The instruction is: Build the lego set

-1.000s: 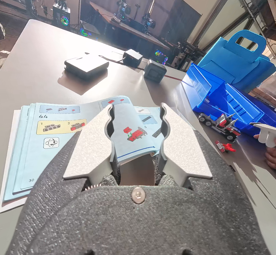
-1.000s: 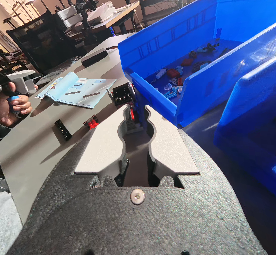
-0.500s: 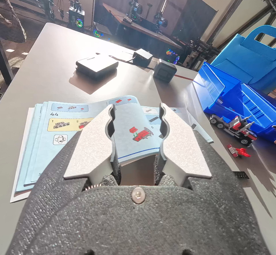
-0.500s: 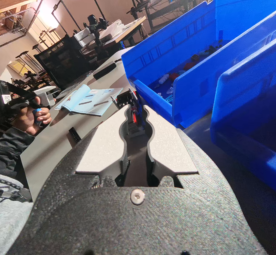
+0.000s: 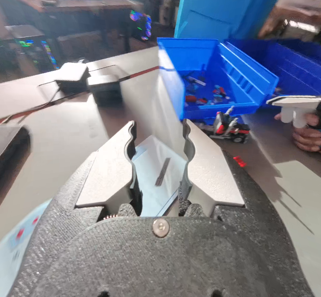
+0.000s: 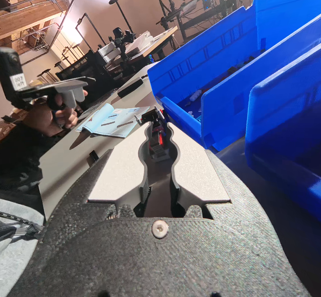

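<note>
The black and red lego truck (image 5: 227,129) stands on the grey table in front of the blue bin (image 5: 184,54), which holds several loose pieces. My left gripper (image 5: 159,123) is open and empty, low over the light-blue instruction booklet (image 5: 156,167); this view is blurred by motion. A small red piece (image 5: 239,160) lies right of it. My right gripper (image 6: 158,125) is narrowly open and empty, with the truck (image 6: 157,139) seen in line between its fingers but apart from them. The left gripper (image 6: 69,87) shows raised at the left, and a black plate (image 6: 93,155) lies near the table edge.
A second blue bin (image 6: 278,114) stands close on my right gripper's right. The booklet (image 6: 112,123) lies open mid-table. Black boxes with a cable (image 5: 104,90) sit at the far side. The right gripper and the hand holding it (image 5: 295,107) are right of the truck. There is about 25 cm between the tips of the two grippers.
My left gripper has swung right, from over the booklet toward the blue bin and truck, and risen. My right gripper has tilted and still points at the truck.
</note>
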Available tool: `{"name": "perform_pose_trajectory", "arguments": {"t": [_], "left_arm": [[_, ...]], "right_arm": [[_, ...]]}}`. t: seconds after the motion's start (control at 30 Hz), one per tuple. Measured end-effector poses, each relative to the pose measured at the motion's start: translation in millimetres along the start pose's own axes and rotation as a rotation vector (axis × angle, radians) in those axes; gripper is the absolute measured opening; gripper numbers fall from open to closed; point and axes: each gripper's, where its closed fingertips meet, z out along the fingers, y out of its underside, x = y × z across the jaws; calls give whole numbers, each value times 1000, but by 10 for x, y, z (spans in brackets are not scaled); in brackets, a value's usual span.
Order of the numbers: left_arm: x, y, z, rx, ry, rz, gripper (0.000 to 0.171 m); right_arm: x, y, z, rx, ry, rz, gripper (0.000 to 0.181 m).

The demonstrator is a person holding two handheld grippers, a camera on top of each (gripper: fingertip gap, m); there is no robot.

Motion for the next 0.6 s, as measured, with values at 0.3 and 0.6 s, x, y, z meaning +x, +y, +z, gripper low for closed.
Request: {"name": "perform_pose_trajectory", "arguments": {"t": [0.3, 0.6], "left_arm": [[660, 142, 472, -204, 156, 142, 58], [306, 562, 56, -254, 40, -66, 51]], "right_arm": [[101, -10, -160, 9, 33, 23, 17], [113, 15, -141, -12, 33, 30, 17]]}}
